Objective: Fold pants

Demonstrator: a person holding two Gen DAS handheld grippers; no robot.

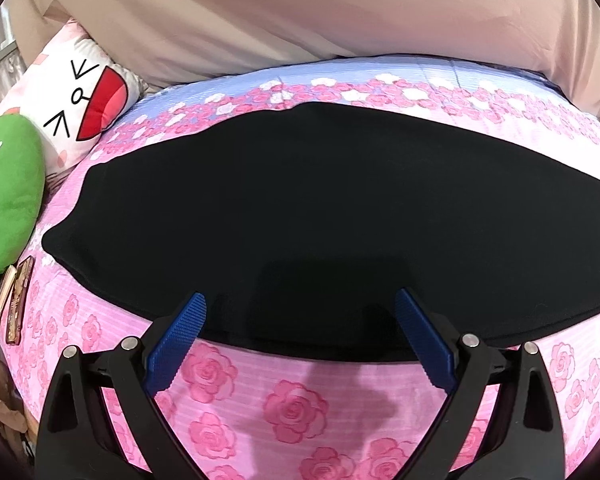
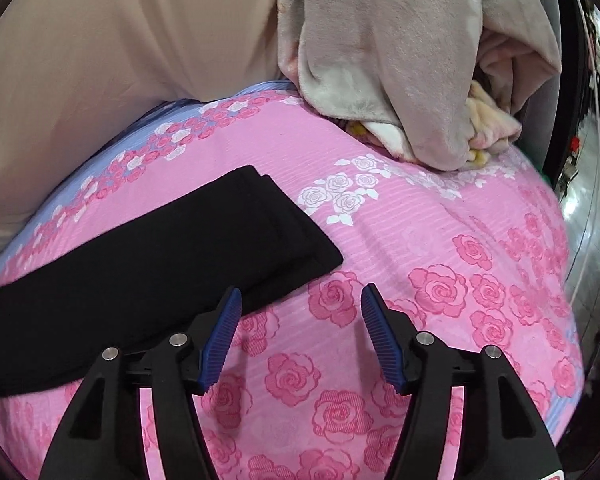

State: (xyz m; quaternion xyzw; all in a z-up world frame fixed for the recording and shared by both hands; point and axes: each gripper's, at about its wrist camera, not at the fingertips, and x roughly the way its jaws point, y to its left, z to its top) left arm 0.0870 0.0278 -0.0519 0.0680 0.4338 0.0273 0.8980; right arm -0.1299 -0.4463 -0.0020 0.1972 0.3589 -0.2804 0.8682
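Observation:
Black pants point(image 1: 300, 216) lie flat across a bed with a pink rose-print sheet point(image 1: 292, 400), folded lengthwise into one long band. My left gripper point(image 1: 300, 304) is open and empty, its blue fingertips just over the near edge of the pants' middle. In the right wrist view the leg end of the pants point(image 2: 172, 256) reaches to the left of centre, its hems stacked. My right gripper point(image 2: 300, 300) is open and empty above the sheet, its left fingertip point(image 2: 228, 316) at the pants' near edge by the hem end.
A white cartoon-face pillow point(image 1: 84, 100) and a green plush cushion point(image 1: 8, 188) sit at the bed's left. Small flat boxes point(image 1: 14, 300) lie by the left edge. A heaped grey-pink blanket point(image 2: 412, 60) lies at the far right. A beige wall point(image 1: 320, 8) is behind.

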